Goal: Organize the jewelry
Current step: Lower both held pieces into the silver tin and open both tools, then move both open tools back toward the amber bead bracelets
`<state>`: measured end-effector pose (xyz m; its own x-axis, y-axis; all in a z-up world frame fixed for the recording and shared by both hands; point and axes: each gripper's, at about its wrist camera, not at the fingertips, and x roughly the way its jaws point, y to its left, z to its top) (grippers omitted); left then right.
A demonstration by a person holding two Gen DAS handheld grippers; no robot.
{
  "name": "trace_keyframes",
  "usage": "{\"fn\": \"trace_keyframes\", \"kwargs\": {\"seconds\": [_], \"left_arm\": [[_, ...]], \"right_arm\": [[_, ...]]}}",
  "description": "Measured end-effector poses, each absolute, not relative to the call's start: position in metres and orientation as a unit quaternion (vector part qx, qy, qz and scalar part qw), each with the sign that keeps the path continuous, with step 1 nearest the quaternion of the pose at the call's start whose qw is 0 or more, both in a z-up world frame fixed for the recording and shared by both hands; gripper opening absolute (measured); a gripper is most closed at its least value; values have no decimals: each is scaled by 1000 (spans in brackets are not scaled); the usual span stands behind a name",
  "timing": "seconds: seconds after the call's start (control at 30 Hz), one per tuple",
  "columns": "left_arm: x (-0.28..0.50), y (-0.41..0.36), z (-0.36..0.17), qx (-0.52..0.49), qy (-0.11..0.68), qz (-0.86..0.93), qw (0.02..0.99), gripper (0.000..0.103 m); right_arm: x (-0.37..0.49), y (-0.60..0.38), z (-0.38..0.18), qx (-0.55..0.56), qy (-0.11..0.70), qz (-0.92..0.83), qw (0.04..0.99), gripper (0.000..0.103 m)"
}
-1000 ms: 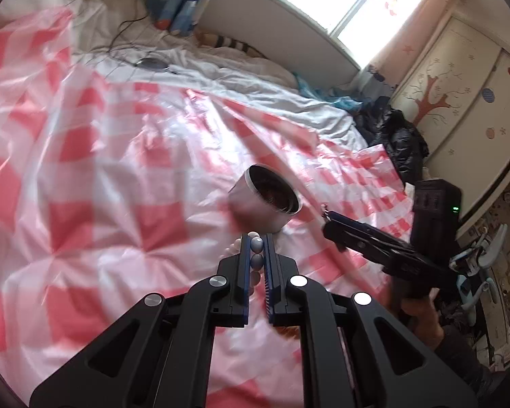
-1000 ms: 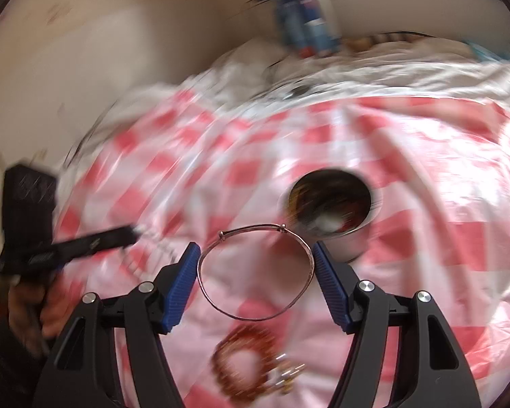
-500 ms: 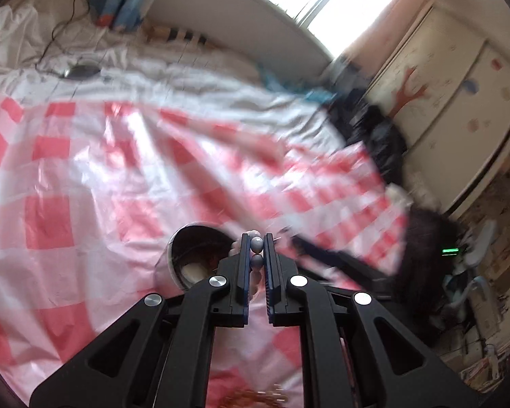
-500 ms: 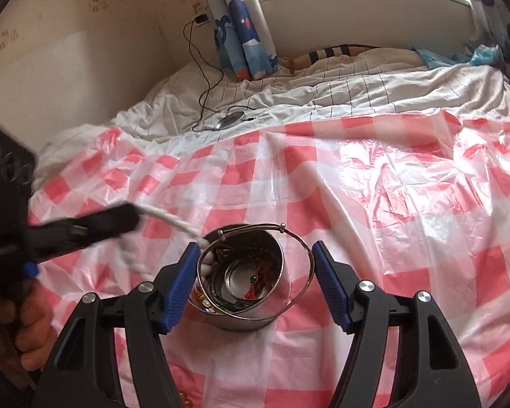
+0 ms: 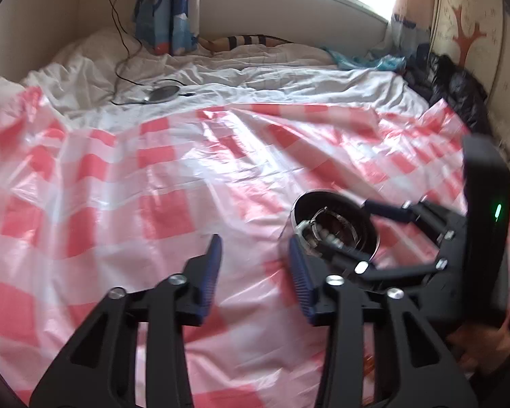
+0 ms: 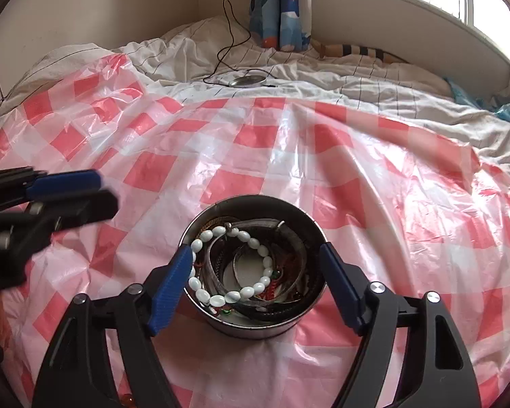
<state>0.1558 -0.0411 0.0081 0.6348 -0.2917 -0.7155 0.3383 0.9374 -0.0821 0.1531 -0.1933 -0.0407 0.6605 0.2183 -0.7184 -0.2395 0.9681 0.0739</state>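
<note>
Standing on the red-and-white checked plastic sheet (image 6: 261,156) that covers the bed, the round metal bowl (image 6: 255,326) holds the jewelry. Inside it lie a white bead bracelet (image 6: 234,294), some dark bangles (image 6: 275,306) and a thin wire bangle, all mixed together; in the left wrist view the bowl (image 5: 335,224) appears at the right, with the white beads visible inside.

The right gripper (image 6: 255,289) hovers over the bowl, its blue pads on either side of the rim. Its jaws have just been opening and now stand wide, with nothing pressed between the pads. The left pad is just beside the white beads, but I cannot tell whether it touches them.

The left gripper (image 5: 255,265) is beside the bowl, over the bare sheet. Its jaws have also just been opening; they are released and hold nothing. In the right wrist view it (image 6: 95,190) comes in from the left edge, blurred.

Behind the sheet, a white striped blanket (image 6: 374,85) carries a small round grey device (image 6: 246,81) with a black cable (image 6: 226,27).
</note>
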Motion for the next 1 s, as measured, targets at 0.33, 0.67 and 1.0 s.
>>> {"fn": "trace_keyframes", "kwargs": {"seconds": [0.33,0.67,1.0], "left_arm": [[95,-37,18,134,349,-136,917,57],[64,-40,17,172,330,-134,918,59],[52,-46,23,186,312,-142,921,63]], "right_arm": [[134,-209,-17,37,366,124,921,88],[129,-212,-16,67,376,129,915,90],[123,-216,-11,83,372,131,915,91]]}}
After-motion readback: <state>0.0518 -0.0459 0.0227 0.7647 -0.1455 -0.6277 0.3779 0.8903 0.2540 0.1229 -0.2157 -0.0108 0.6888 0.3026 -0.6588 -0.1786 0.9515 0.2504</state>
